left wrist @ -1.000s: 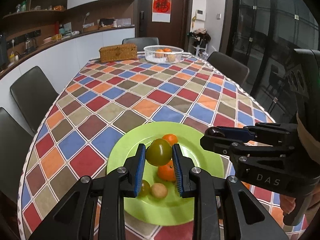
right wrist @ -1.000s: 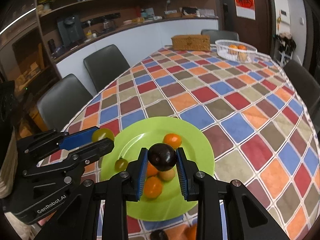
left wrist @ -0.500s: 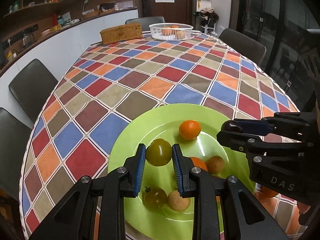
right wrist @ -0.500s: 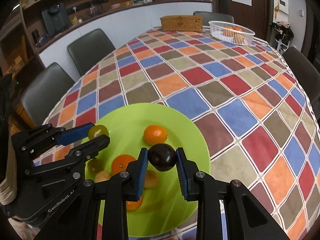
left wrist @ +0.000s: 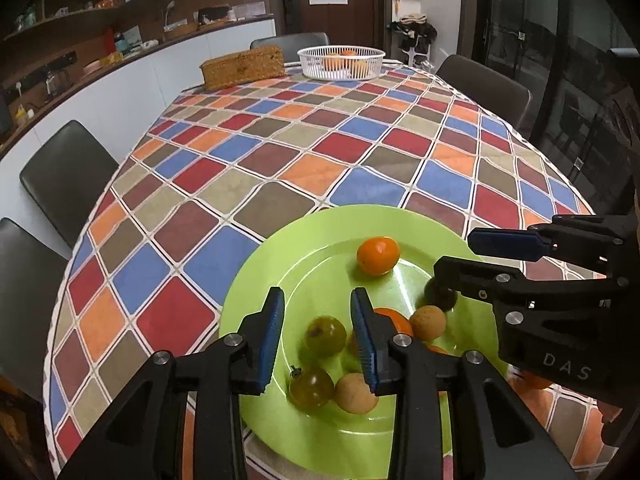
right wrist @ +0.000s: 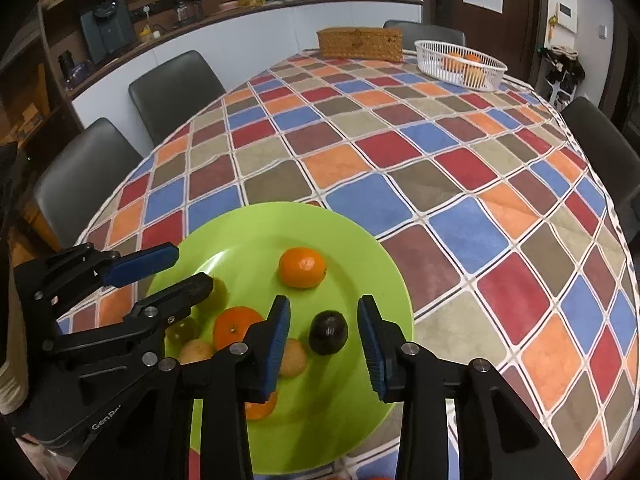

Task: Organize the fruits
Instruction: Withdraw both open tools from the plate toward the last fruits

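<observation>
Releasing is the step in hand: the left gripper [left wrist: 317,334] has just been opening, its pads clear of the green tomato [left wrist: 325,336] now resting on the green plate [left wrist: 256,276]; the right gripper [right wrist: 323,338] has likewise just been parting, the dark fruit [right wrist: 328,332] lying free on the plate between its jaws. Recommended practice, by judgement: widen both fully before lifting; withdraw straight upward so neither pad nudges the round fruit; watch for rolling toward the rim.
</observation>
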The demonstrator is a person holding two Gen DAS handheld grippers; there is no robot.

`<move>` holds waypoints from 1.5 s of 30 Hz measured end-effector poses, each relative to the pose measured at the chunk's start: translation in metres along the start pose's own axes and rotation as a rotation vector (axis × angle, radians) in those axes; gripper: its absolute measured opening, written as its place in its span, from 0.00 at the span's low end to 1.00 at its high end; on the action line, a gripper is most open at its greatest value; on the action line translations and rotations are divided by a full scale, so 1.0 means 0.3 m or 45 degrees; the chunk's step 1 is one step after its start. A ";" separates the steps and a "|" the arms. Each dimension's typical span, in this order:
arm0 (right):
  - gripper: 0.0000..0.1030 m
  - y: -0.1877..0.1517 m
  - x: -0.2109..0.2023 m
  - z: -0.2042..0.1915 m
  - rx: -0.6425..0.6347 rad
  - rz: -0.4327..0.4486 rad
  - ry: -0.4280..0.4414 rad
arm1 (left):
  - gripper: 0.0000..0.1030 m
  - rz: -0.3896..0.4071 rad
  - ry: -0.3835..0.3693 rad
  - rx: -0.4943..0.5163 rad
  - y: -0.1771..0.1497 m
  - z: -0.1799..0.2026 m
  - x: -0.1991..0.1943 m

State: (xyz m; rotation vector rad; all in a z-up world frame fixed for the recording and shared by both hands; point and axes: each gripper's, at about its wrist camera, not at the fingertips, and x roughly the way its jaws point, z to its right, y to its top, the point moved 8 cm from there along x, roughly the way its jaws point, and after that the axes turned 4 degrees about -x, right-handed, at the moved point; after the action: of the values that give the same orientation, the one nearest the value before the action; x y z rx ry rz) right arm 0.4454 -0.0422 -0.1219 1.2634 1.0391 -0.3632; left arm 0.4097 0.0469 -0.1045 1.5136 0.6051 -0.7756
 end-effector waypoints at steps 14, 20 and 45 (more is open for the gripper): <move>0.35 -0.034 -0.221 -0.038 -0.041 0.136 0.030 | 0.36 0.110 0.037 0.017 -0.008 0.053 -0.239; 0.35 -0.058 -0.327 -0.044 -0.056 0.197 0.034 | 0.40 0.161 0.037 0.012 -0.018 0.093 -0.352; 0.55 -0.209 -0.527 0.043 -0.130 0.302 0.005 | 0.72 0.226 0.099 -0.080 -0.166 0.255 -0.527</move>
State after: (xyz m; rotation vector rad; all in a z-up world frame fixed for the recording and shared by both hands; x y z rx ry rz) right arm 0.3225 -0.1215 -0.0343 1.2786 0.8882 -0.1245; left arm 0.2622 -0.0131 -0.0150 1.5220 0.5395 -0.5591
